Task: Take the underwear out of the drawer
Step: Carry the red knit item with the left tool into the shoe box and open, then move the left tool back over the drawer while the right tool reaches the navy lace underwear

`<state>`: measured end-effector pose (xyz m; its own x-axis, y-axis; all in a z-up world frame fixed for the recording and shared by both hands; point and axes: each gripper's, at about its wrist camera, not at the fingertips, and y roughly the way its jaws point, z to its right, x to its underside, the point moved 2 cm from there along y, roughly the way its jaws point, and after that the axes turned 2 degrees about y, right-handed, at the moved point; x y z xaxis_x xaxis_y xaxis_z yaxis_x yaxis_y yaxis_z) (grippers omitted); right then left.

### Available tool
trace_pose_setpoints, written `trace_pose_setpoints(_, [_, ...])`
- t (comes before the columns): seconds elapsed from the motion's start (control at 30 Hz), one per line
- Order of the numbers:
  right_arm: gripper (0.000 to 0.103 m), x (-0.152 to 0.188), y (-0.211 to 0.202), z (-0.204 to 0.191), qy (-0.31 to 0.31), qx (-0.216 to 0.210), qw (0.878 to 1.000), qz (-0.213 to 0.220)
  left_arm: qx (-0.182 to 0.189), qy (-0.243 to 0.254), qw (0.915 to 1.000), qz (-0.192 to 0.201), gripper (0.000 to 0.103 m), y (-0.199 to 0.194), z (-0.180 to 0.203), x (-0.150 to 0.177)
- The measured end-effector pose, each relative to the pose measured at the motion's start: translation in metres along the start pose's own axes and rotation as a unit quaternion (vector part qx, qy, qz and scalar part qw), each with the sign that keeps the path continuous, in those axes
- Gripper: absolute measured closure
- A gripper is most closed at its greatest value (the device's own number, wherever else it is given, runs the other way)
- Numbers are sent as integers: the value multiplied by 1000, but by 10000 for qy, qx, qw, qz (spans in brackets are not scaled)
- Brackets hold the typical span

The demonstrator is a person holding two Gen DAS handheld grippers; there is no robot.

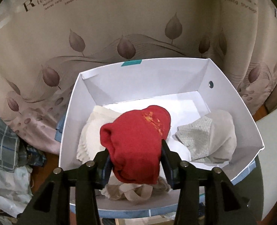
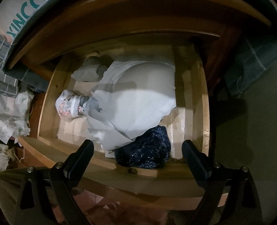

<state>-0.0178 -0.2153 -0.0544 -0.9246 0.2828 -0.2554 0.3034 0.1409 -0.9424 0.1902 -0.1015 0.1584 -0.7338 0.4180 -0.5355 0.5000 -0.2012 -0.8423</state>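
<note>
While left claw (image 1: 135, 150) grips red underwear (image 1: 136, 142) | right claw (image 2: 138, 150) released above drawer (image 2: 119, 166)

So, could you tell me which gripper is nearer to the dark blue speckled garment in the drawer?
Right. The right gripper hangs open just above the dark blue speckled garment; the left gripper is over the white box, with the red garment between its fingers.

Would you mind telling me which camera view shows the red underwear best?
The left wrist view: the red underwear sits between the left gripper fingers, over the white box. The right wrist view shows none of it, only the drawer.
</note>
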Motion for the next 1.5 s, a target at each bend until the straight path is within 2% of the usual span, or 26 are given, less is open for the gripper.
trace_pose_setpoints(0.2, [9, 0, 0, 3, 51, -5, 10000, 10, 236, -179, 9995, 99, 47, -10, -6, 5])
trace_pose_setpoints(0.4, [9, 0, 1, 3, 69, -19, 10000, 9, 301, -110, 9979, 567, 39, -48, -10, 14])
trace_pose_setpoints(0.53, [9, -1, 0, 10, 207, -100, 9997, 0, 275, 6, 9968, 754, 39, -74, -14, 37])
trace_pose_setpoints(0.63, [9, -1, 0, 15, 325, -53, 9995, -15, 71, 200, 9952, 950, 38, -93, -15, 64])
trace_pose_setpoints(0.77, [9, -1, 0, 20, 519, -219, 9984, -65, -85, 120, 9940, 1083, 37, -103, -23, 102])
trace_pose_setpoints(0.93, [9, -2, 2, 25, 825, -576, 9946, -267, 184, -223, 9964, 797, 37, -82, -33, 152])
trace_pose_setpoints(1.0, [9, -3, 2, 22, 731, -491, 9954, -376, 205, -263, 9975, 620, 37, -63, -33, 170])
trace_pose_setpoints(1.2, [9, -11, 15, 4, 68, 204, 9942, -1051, 156, -511, 9983, 240, 37, -13, -31, 203])
trace_pose_setpoints(1.37, [10, -20, 31, -8, -252, 240, 9856, -1652, 319, -1118, 9930, -206, 37, 29, -31, 213])
trace_pose_setpoints(1.5, [15, -25, 45, -10, -396, 497, 9770, -2033, 310, -1364, 9891, -467, 37, 55, -34, 221])
